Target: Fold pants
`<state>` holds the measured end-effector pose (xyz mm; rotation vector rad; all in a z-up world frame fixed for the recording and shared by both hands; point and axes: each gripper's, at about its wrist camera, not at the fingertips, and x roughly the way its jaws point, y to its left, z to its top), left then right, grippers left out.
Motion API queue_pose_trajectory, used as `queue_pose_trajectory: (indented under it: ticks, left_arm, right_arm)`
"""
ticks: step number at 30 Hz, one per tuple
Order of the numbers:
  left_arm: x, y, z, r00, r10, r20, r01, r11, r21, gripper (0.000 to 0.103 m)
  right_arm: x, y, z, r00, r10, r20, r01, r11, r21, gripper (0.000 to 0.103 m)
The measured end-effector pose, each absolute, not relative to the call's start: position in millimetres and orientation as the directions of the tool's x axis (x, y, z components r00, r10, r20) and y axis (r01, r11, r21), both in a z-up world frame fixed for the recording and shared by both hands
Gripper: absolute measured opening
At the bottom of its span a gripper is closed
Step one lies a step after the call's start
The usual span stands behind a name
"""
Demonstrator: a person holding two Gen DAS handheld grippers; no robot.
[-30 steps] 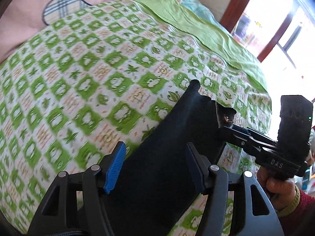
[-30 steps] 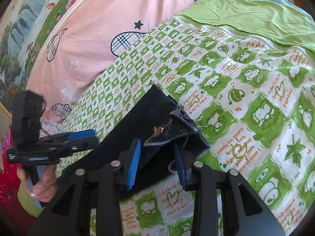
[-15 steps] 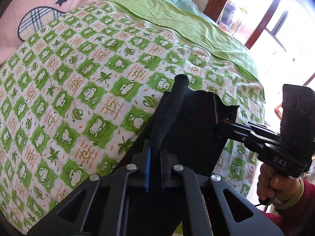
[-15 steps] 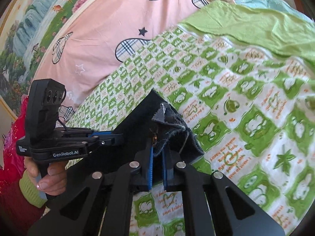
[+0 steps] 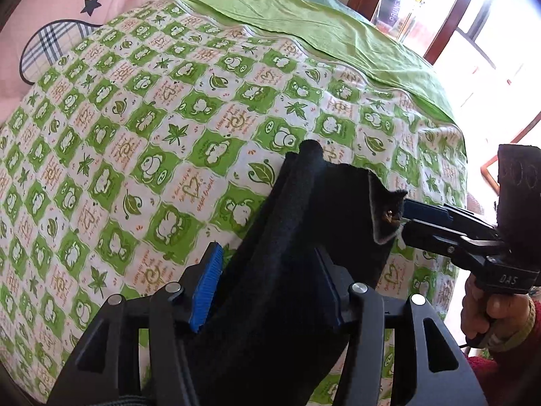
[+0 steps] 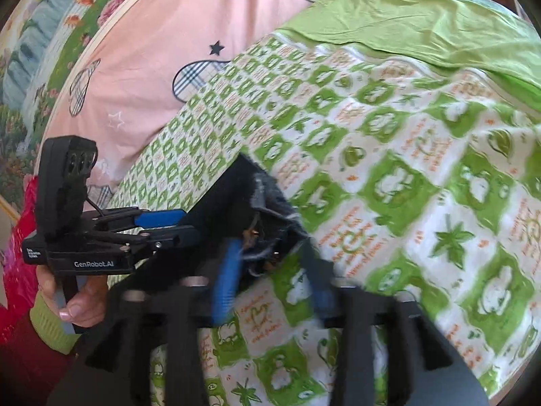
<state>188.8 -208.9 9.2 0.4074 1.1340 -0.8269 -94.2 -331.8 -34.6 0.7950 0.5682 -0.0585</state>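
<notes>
Green-checked bedspread (image 5: 152,142), pink quilt (image 6: 162,44) behind, window (image 5: 490,34) probably right.

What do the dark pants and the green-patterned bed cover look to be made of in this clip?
The pants look like a thick, soft woven or knit cloth with a matte, slightly fuzzy finish: a napped surface, a rolled edge, a frayed pale hem corner. Denim or fleece, I cannot say which. The bed cover looks like thin printed cotton or a blend: flat, matte, with fine wrinkles and a crisp print.

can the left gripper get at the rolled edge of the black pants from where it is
Probably yes: the left gripper has its jaws opening astride the black pants, and the rolled edge runs between them with nothing in the way.
</notes>
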Motion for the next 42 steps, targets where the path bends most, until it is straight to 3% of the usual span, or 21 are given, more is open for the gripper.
queue_pose_trajectory:
  ticks: [7,12,14,16,17,26,36,42]
  left_arm:
    - [212.5,-226.1,-14.7,0.065,-0.363,-0.93,0.743,0.64,-0.198,0.054]
    - [232.3,-231.6,-26.4,-0.022,-0.414,-0.91,0.708,0.636,-0.306,0.053]
    - [237.4,-233.8,-29.1,-0.041,-0.444,-0.895,0.701,0.626,-0.342,0.045]
    - [236.3,-235.8,-28.3,-0.049,-0.462,-0.885,0.709,0.608,-0.357,0.022]
    - [232.6,-238.4,-26.8,-0.055,-0.476,-0.878,0.721,0.589,-0.365,0.016]
    - [214.4,-214.3,15.3,0.037,-0.554,-0.832,0.729,0.584,-0.357,0.01]
    - [171.7,-122.4,84.6,0.185,-0.649,-0.738,0.695,0.617,-0.369,0.01]
    - [147.6,-64.1,89.8,0.26,-0.645,-0.718,0.637,0.673,-0.375,0.01]
  right_arm:
    - [-85.5,-332.0,-45.7,0.854,0.234,-0.465,0.217,0.652,0.726,0.055]
    - [-73.3,-323.4,-54.3,0.853,0.258,-0.454,0.197,0.645,0.738,0.04]
    - [-71.0,-323.5,-58.2,0.855,0.248,-0.457,0.203,0.65,0.732,0.025]
    - [-70.7,-326.6,-60.9,0.857,0.256,-0.447,0.196,0.641,0.742,0.018]
    - [-71.2,-327.6,-61.0,0.86,0.263,-0.438,0.185,0.638,0.748,0.016]
    - [-80.6,-317.2,-31.0,0.885,0.321,-0.338,0.047,0.661,0.749,0.013]
    - [-76.5,-261.4,24.9,0.821,0.55,-0.151,-0.301,0.643,0.704,0.013]
    - [-58.3,-212.3,31.1,0.743,0.649,-0.162,-0.4,0.625,0.671,0.013]
